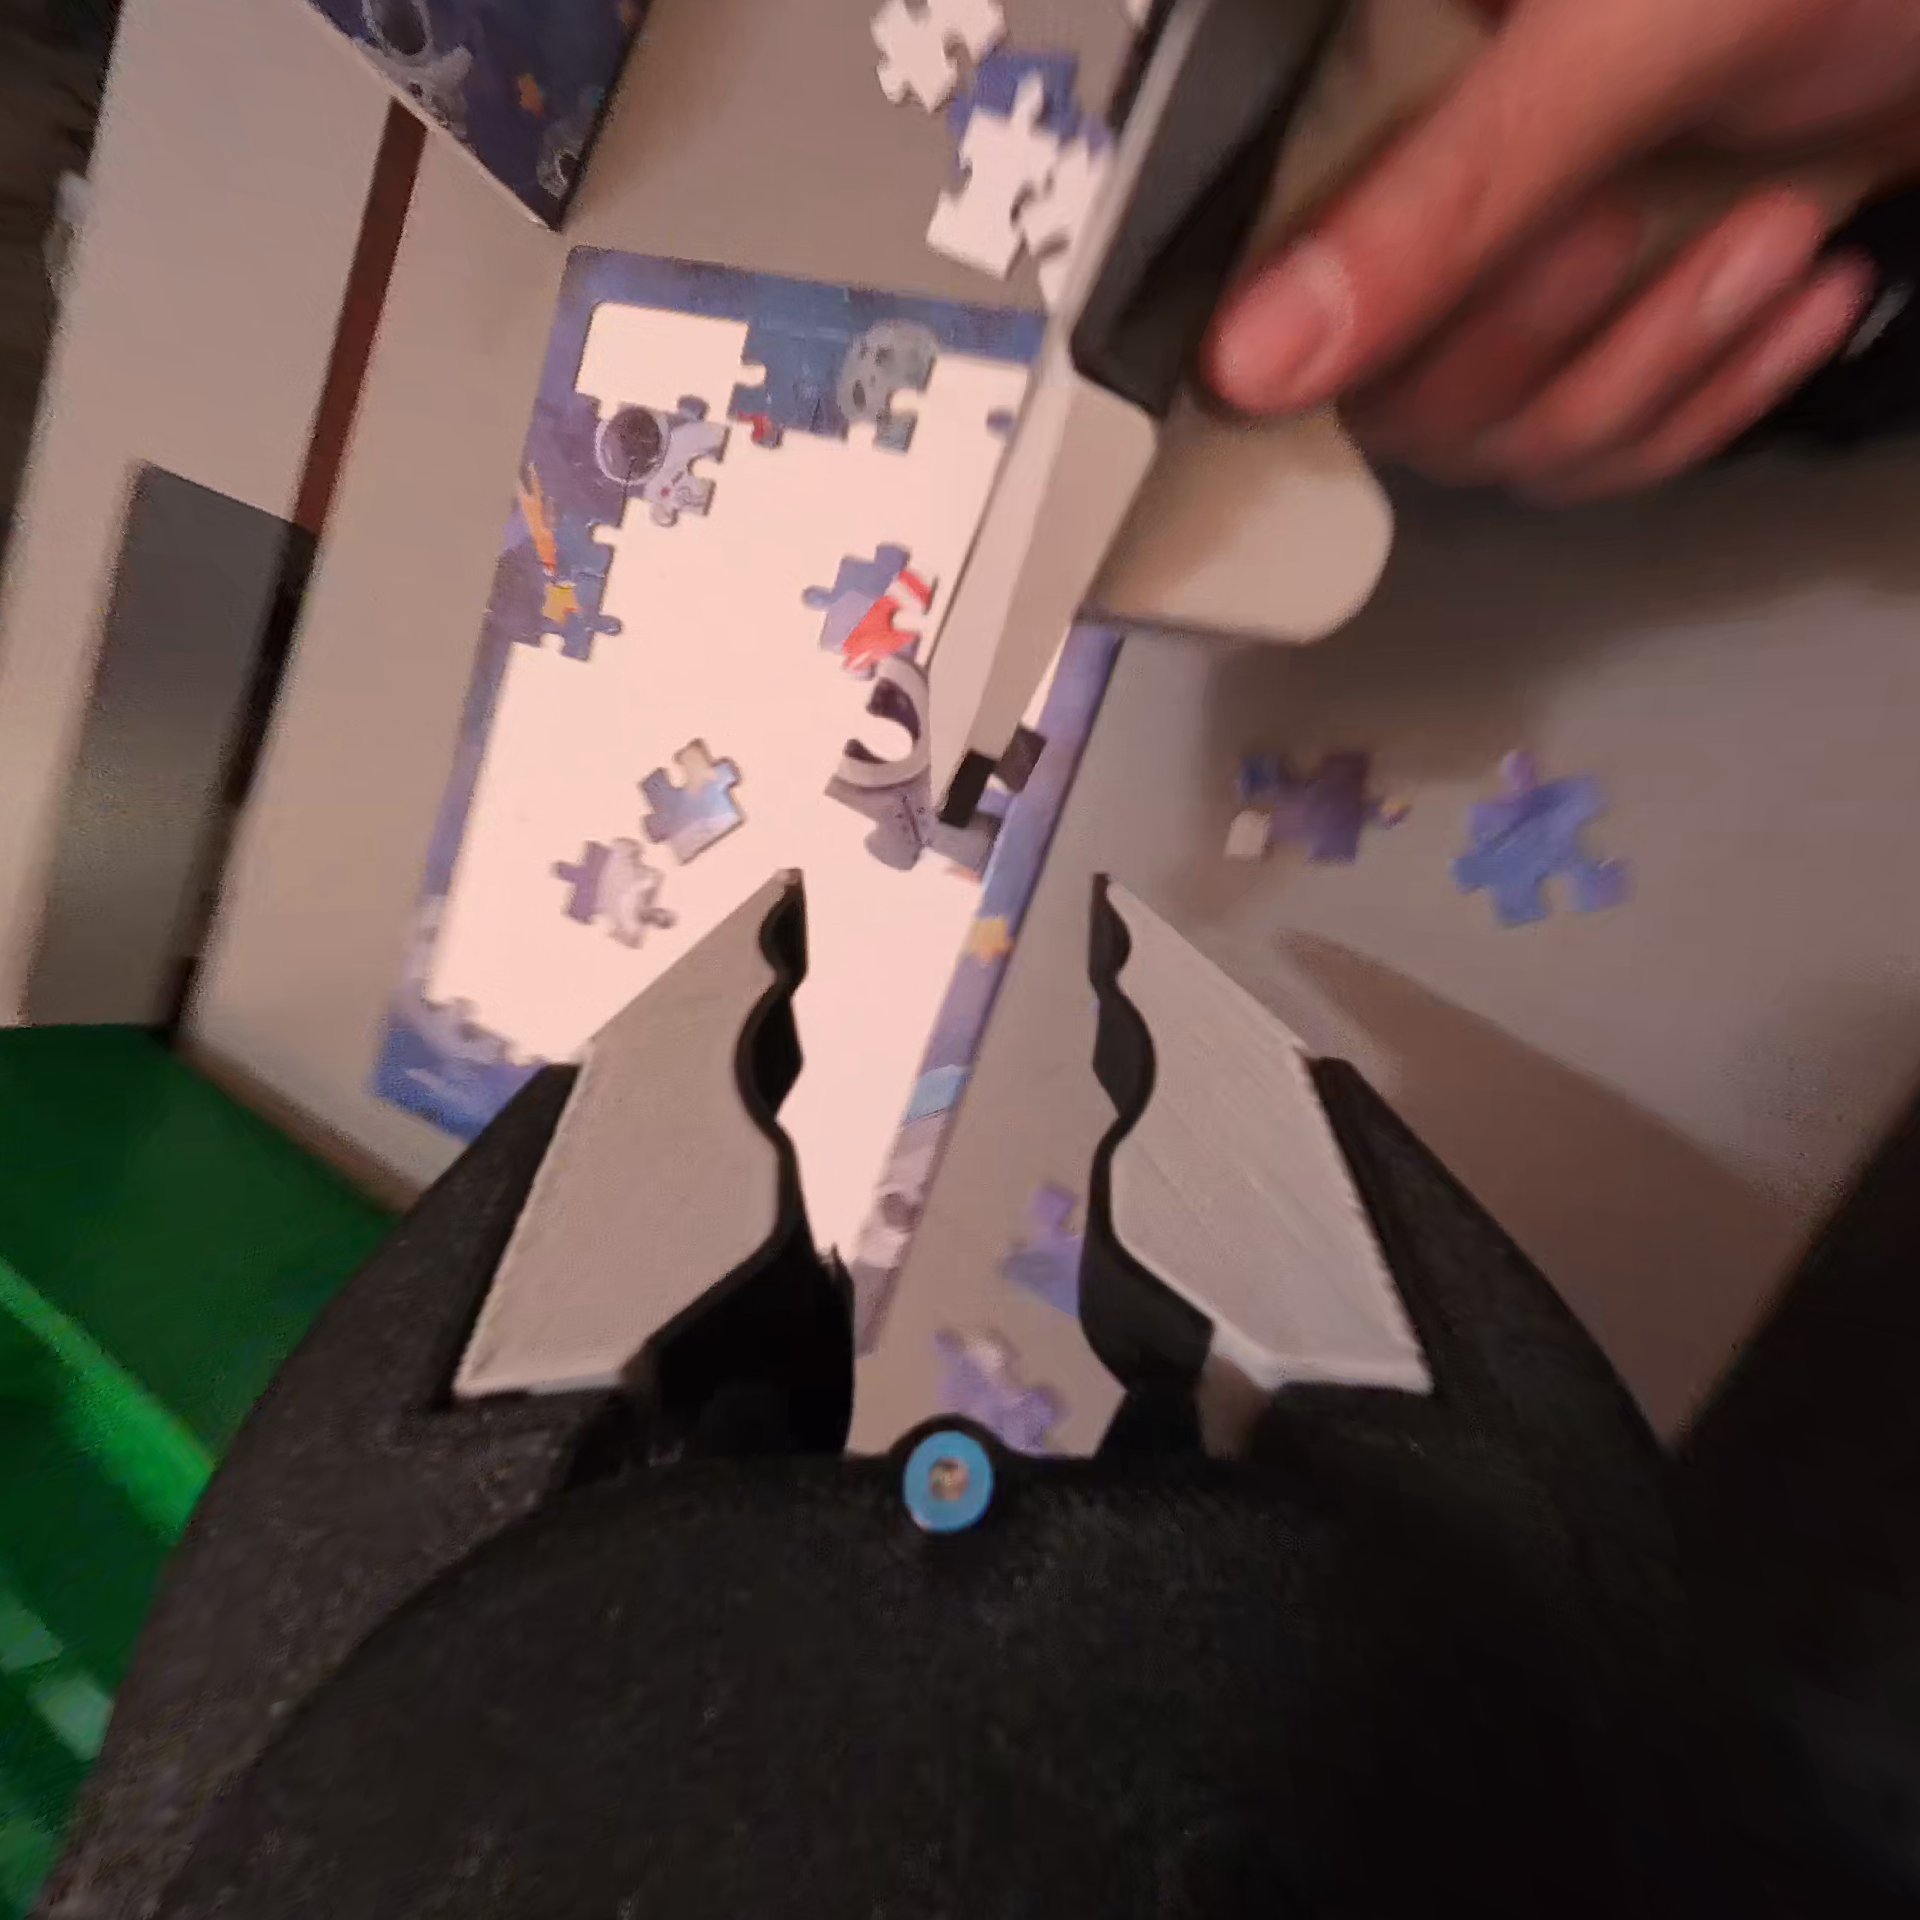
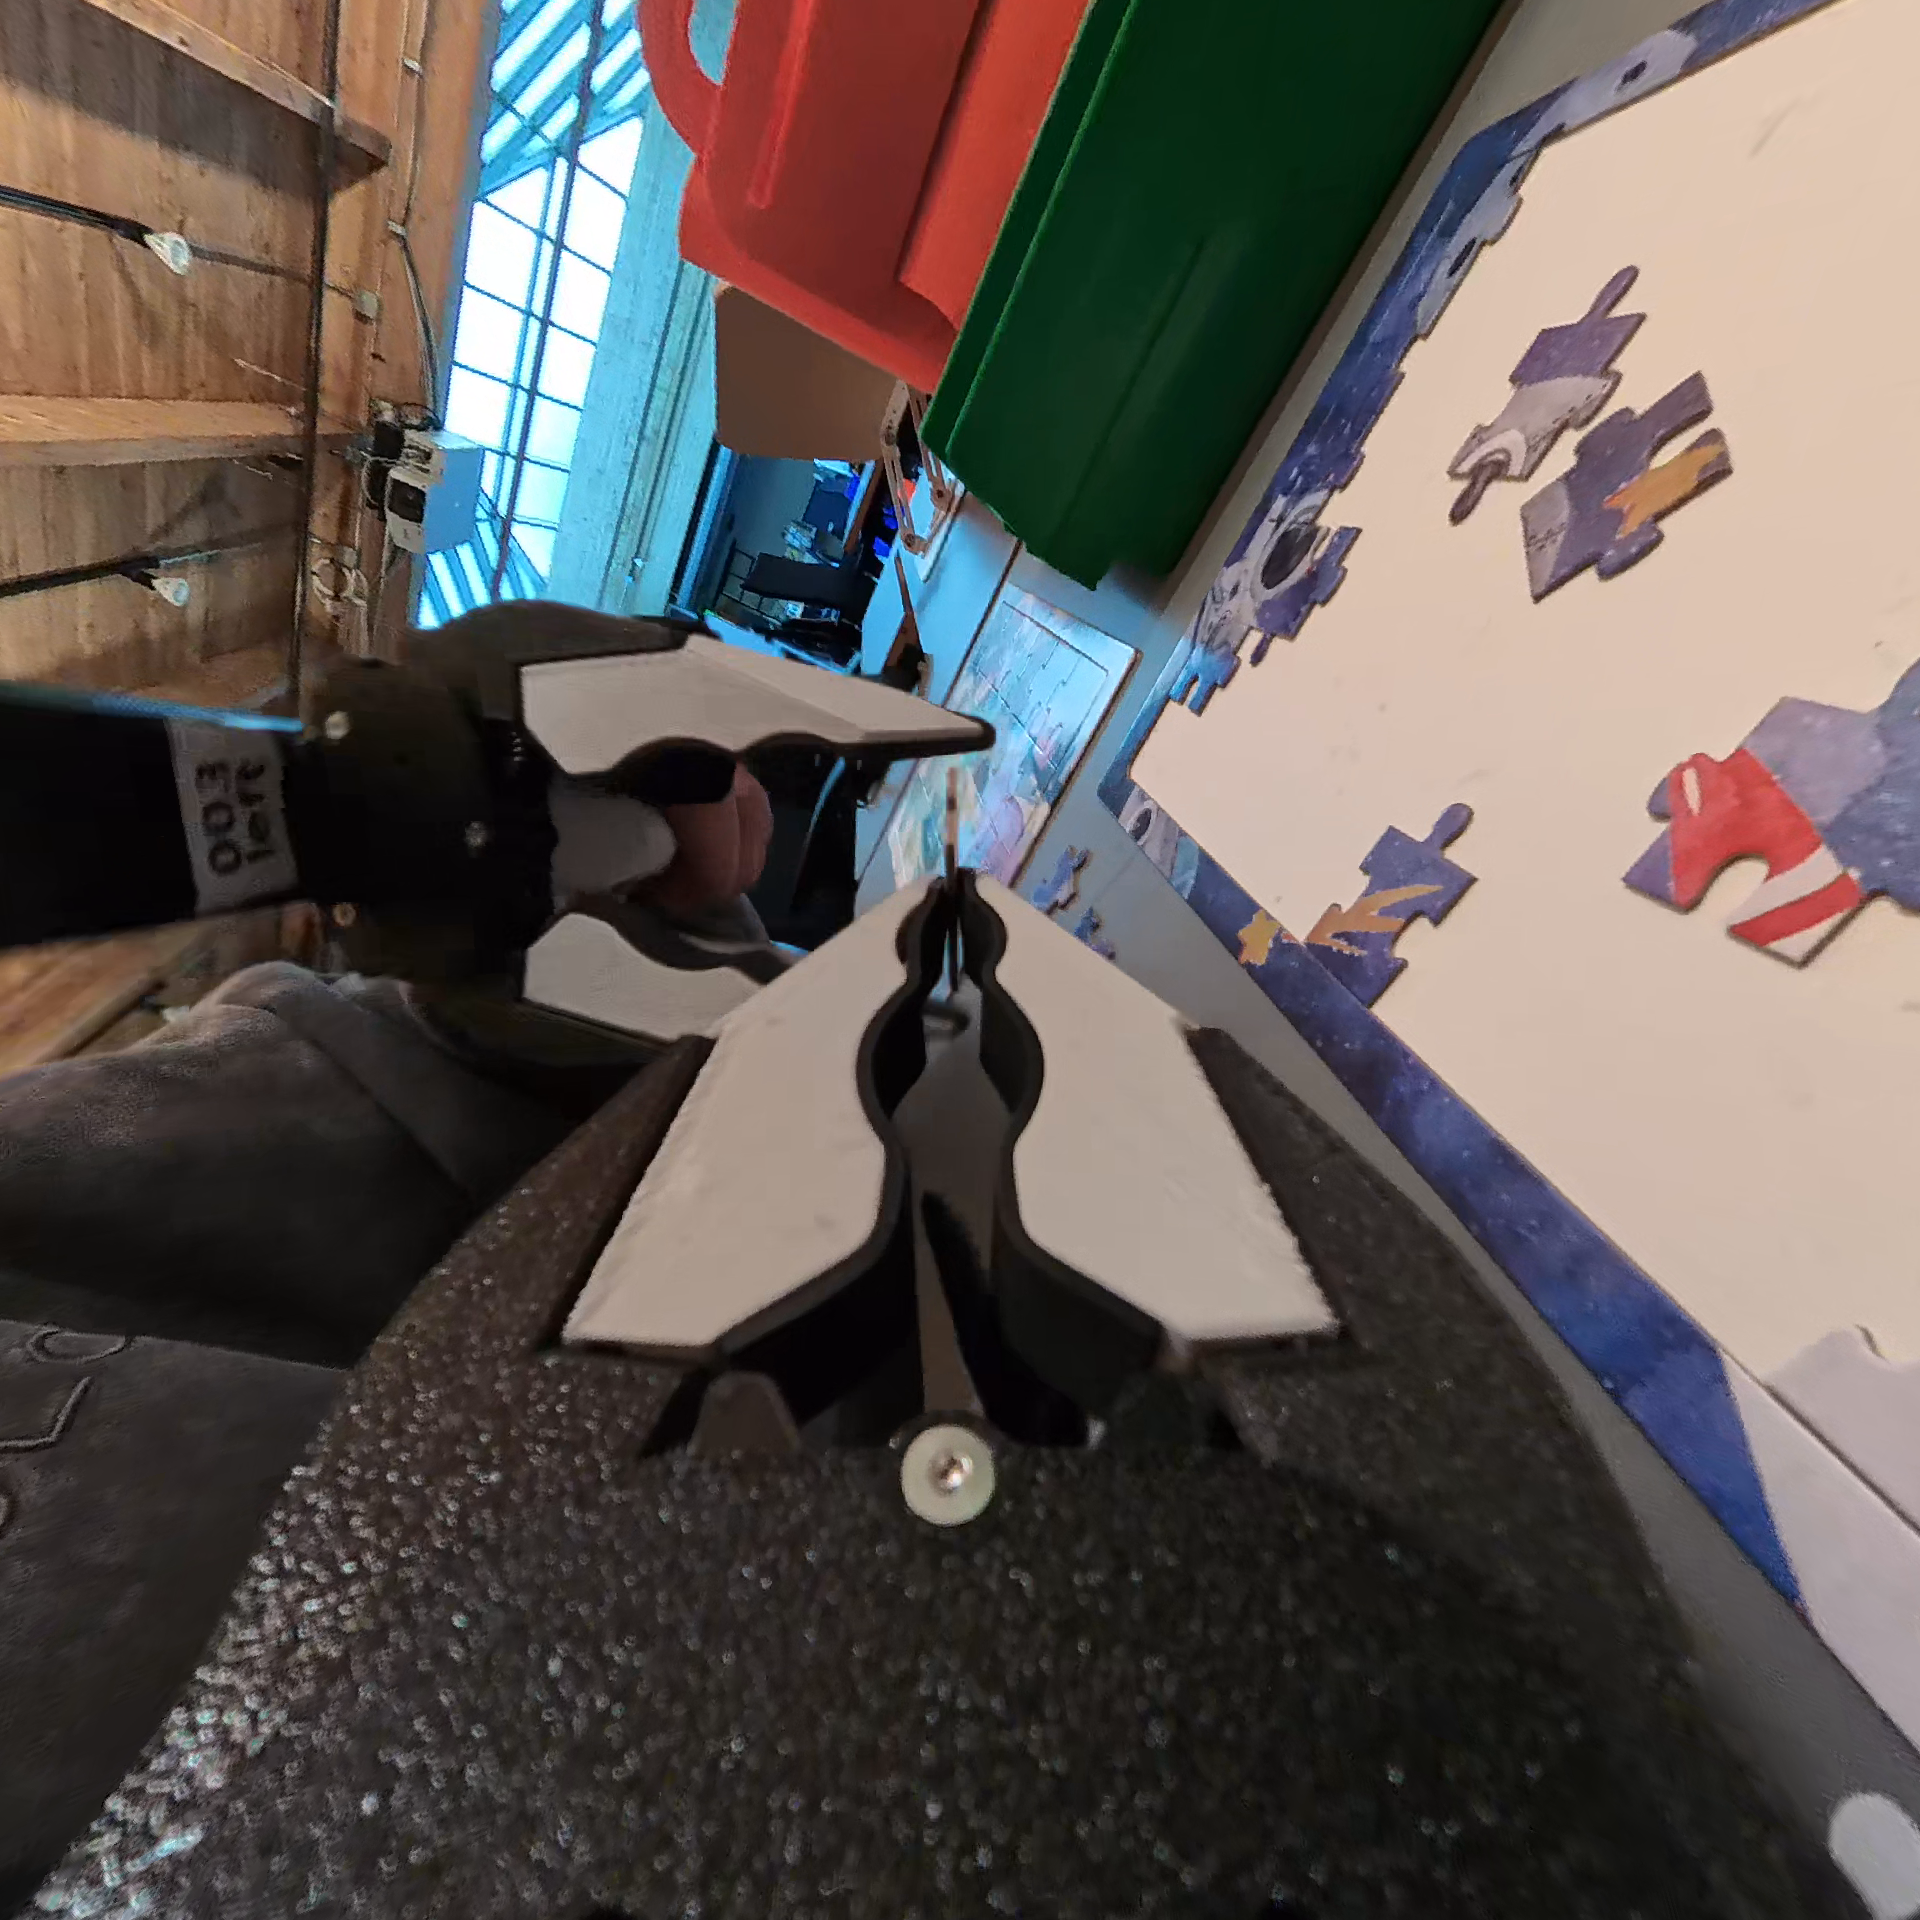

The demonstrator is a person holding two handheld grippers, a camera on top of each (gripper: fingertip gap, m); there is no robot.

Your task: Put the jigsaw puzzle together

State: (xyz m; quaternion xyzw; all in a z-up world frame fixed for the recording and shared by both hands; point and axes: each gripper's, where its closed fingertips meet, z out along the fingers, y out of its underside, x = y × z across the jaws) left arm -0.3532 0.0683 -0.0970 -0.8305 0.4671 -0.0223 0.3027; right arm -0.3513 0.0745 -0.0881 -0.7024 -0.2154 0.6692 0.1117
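Left gripper [image 1: 945, 894] released, fingers spread, nothing between them, hovering over the puzzle tray [image 1: 717, 665]. Right gripper [image 2: 951, 894] clenched on a thin puzzle piece [image 2: 952, 831], seen edge-on. Only the left wrist view shows which piece it is: a grey one [image 1: 894, 769] at 12 o'clock, over the tray, plus loose pieces [image 1: 1538, 842] at 2 o'clock on the table [image 1: 1558, 675]. Only the right wrist view shows the green bin [image 2: 1143, 291] and red bin [image 2: 831, 177] at 12 o'clock.

Surface: grey table [image 1: 1558, 665].
Centre: puzzle tray [image 1: 727, 665].
Far edge: puzzle box [image 1: 499, 83].
Right side: loose pieces [image 1: 1538, 842].
Left edge: green bin [image 2: 1143, 291].
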